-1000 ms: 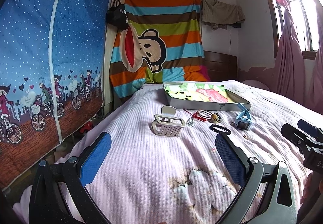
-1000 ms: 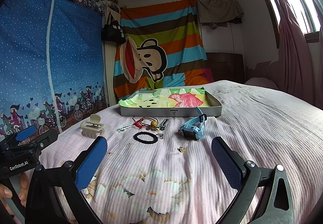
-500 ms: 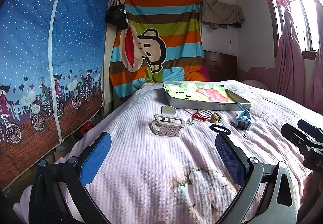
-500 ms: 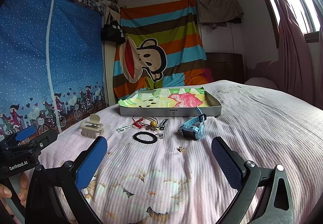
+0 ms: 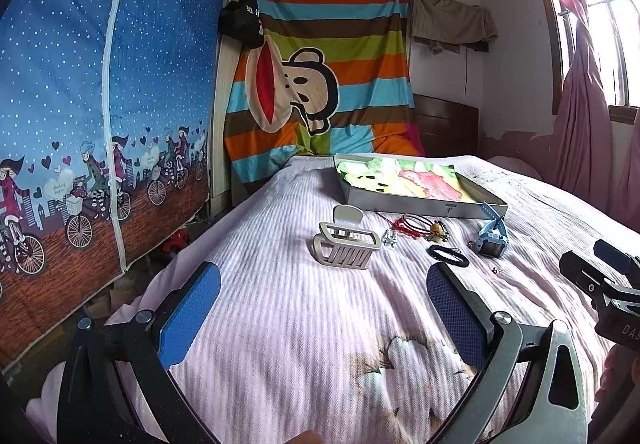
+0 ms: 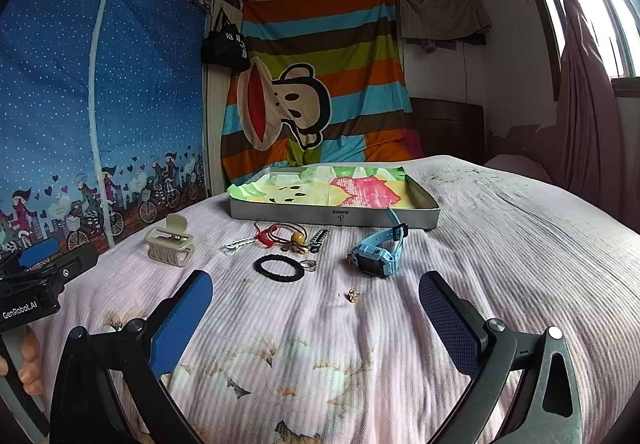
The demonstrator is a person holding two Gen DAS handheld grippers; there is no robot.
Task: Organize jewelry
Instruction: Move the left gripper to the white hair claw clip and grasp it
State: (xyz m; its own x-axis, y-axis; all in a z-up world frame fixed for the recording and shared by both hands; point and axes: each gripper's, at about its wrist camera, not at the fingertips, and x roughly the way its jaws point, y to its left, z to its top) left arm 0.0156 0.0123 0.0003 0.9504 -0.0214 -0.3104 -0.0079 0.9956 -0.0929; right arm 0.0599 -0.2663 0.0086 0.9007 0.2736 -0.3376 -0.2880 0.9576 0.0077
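Jewelry lies scattered on a pink bedspread in front of a shallow grey box (image 6: 335, 219) lined with colourful paper. From left to right: a beige claw hair clip (image 6: 170, 248) (image 5: 346, 242), a small white clip (image 6: 239, 245), red cords with a yellow bead (image 6: 285, 236), a black hair tie (image 6: 279, 267), a small ring (image 6: 308, 265), a tiny gold earring (image 6: 353, 295) and a blue watch (image 6: 380, 254) (image 5: 493, 234). My left gripper (image 5: 324, 308) and my right gripper (image 6: 316, 308) both hover open and empty above the bed, short of the items.
The bed's left edge drops off beside a blue fabric wardrobe (image 5: 88, 91). A striped monkey cloth (image 6: 320, 91) hangs behind the box. Pink curtains (image 6: 584, 115) and a window are at the right. The other gripper shows at each view's edge, with a hand (image 6: 28, 368) on it.
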